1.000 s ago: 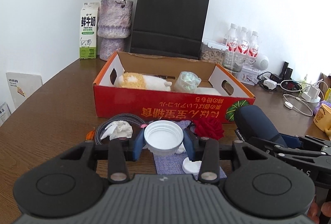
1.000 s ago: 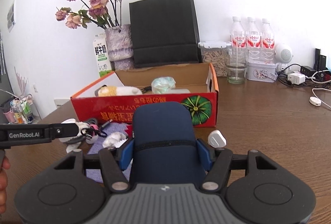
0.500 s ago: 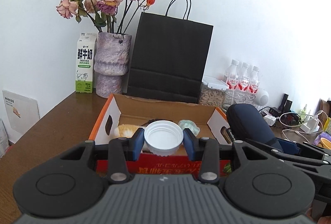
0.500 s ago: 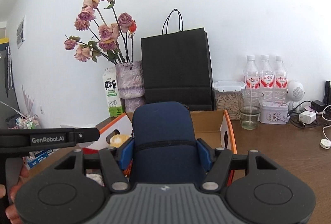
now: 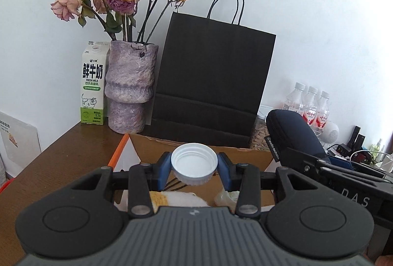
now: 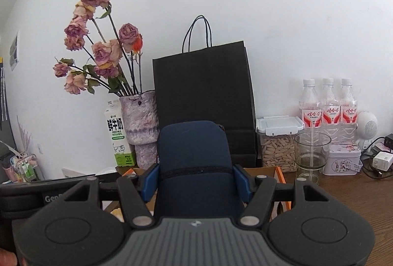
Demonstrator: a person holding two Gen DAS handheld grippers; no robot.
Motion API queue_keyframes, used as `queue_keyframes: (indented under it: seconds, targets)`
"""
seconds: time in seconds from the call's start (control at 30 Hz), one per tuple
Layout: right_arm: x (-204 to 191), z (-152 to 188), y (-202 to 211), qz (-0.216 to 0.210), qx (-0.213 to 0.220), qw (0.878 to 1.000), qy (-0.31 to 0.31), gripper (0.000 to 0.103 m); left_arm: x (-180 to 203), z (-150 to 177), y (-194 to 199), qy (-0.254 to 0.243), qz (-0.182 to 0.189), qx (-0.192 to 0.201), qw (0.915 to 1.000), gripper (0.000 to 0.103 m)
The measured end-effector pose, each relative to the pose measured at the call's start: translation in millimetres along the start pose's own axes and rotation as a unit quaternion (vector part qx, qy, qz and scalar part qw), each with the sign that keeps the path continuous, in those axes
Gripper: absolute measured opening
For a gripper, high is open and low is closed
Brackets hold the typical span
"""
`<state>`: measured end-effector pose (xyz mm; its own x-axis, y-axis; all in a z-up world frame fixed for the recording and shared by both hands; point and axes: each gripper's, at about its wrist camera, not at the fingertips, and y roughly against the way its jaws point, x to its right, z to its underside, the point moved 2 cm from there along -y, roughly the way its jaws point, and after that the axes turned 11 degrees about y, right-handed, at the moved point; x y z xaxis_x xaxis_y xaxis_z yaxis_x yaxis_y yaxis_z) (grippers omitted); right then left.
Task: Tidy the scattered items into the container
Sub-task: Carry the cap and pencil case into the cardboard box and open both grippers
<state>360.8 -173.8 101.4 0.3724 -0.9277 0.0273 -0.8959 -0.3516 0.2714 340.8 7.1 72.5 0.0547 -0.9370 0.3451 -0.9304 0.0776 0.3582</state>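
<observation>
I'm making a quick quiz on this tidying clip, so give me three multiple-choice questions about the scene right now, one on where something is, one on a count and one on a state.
1. Where does the milk carton stand?
A. Left of the vase
B. Inside the cardboard box
C. Behind the black paper bag

2. How many water bottles stand by the wall?
A. Two
B. Three
C. Five

3. What is the left gripper doing?
A. Hanging open and empty
B. Gripping a spoon
C. Gripping a white cap

Answers: 1 A, the carton sits beside the vase's left side. 2 B, three caps show in a row. 3 C, both blue pads press the cap.
</observation>
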Motion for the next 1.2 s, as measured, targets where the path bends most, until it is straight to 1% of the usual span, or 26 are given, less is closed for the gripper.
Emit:
queue_keyframes:
  seconds: [0.17, 0.3, 0.43, 0.53, 0.57, 0.6, 0.63, 0.67, 0.7, 0.73, 0.77, 0.9, 1.2]
  targets:
    - [4, 21, -34, 0.016, -0.041, 0.999, 0.018, 0.062, -2, 6, -34, -0.007, -0.008, -0.023, 0.9997, 0.041]
    - [9, 34, -47, 0.017, -0.067, 0.998, 0.014, 0.062, -4, 17, -51, -0.02, -0.023, -0.042, 0.9987, 0.041]
    - [9, 38, -50, 0.018, -0.075, 0.997, 0.013, 0.062, -6, 21, -56, -0.024, -0.03, -0.049, 0.9981, 0.041]
    - [8, 40, -49, 0.021, -0.075, 0.997, 0.008, 0.064, -6, 22, -54, -0.024, -0.039, -0.041, 0.9981, 0.043]
    - [9, 40, -50, 0.02, -0.078, 0.997, 0.007, 0.066, -6, 22, -53, -0.026, -0.045, -0.036, 0.998, 0.046]
    - [9, 40, -50, 0.02, -0.079, 0.997, 0.008, 0.068, -6, 22, -53, -0.028, -0.05, -0.032, 0.9978, 0.057]
    - [9, 39, -49, 0.019, -0.08, 0.997, 0.008, 0.079, -6, 21, -52, -0.029, -0.054, -0.029, 0.9977, 0.078]
    - [9, 38, -48, 0.021, -0.081, 0.996, 0.008, 0.086, -7, 20, -50, -0.028, -0.063, -0.023, 0.9973, 0.085]
    - [9, 37, -48, 0.028, -0.084, 0.996, 0.009, 0.093, -8, 18, -49, -0.029, -0.076, -0.014, 0.9966, 0.097]
    - [10, 36, -47, 0.031, -0.086, 0.996, 0.007, 0.101, -10, 16, -48, -0.029, -0.087, -0.007, 0.9958, 0.103]
    - [11, 35, -46, 0.032, -0.089, 0.996, 0.005, 0.103, -12, 14, -47, -0.027, -0.093, -0.003, 0.9953, 0.103]
    - [10, 33, -46, 0.025, -0.099, 0.995, 0.003, 0.103, -16, 9, -46, -0.019, -0.102, -0.005, 0.9945, 0.103]
    - [4, 30, -42, 0.018, -0.096, 0.995, 0.008, 0.103, -14, 12, -47, -0.027, -0.105, -0.008, 0.994, 0.103]
